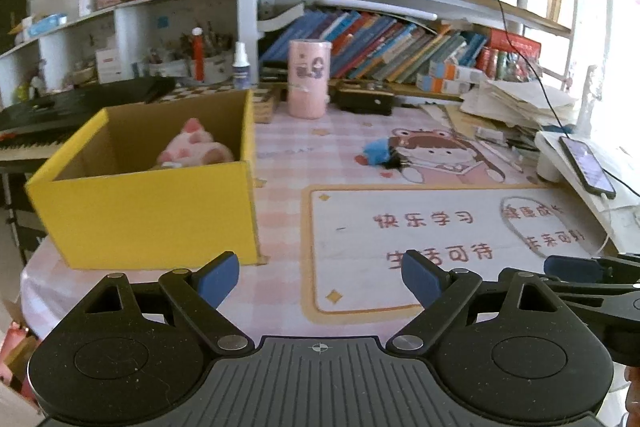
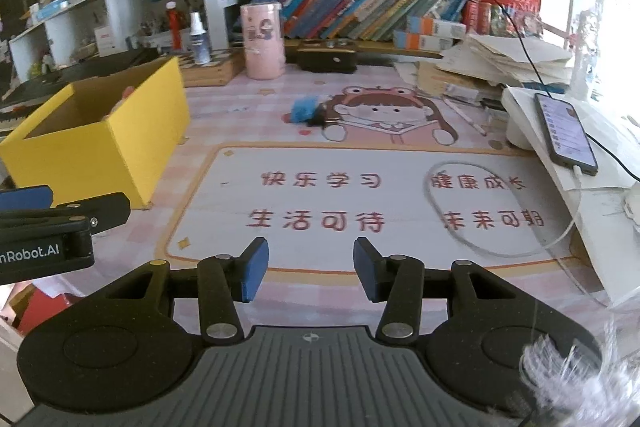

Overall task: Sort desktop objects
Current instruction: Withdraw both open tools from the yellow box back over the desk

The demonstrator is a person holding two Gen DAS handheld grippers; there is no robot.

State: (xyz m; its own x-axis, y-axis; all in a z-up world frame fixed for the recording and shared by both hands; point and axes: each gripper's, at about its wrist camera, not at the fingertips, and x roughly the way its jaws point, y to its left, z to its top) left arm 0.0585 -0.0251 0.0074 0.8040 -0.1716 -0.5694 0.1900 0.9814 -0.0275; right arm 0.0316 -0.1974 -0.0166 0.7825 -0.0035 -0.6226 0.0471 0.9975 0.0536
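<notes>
A yellow cardboard box point(image 1: 152, 211) stands open on the left of the pink desk mat, also in the right wrist view point(image 2: 100, 143). A pink plush toy point(image 1: 192, 147) lies inside it. A small blue fluffy toy with a dark keyring point(image 1: 378, 151) lies on the mat near the cartoon girl print, also in the right wrist view point(image 2: 306, 109). My left gripper point(image 1: 320, 279) is open and empty above the mat's near edge, right of the box. My right gripper point(image 2: 310, 267) is open and empty over the mat's white panel.
A pink cylinder holder point(image 1: 309, 83) and a black case point(image 1: 366, 101) stand at the back by the bookshelf. A paper stack point(image 1: 516, 103), a phone on a white stand point(image 2: 564, 131) with cables sit at the right. A keyboard point(image 1: 60, 111) lies left.
</notes>
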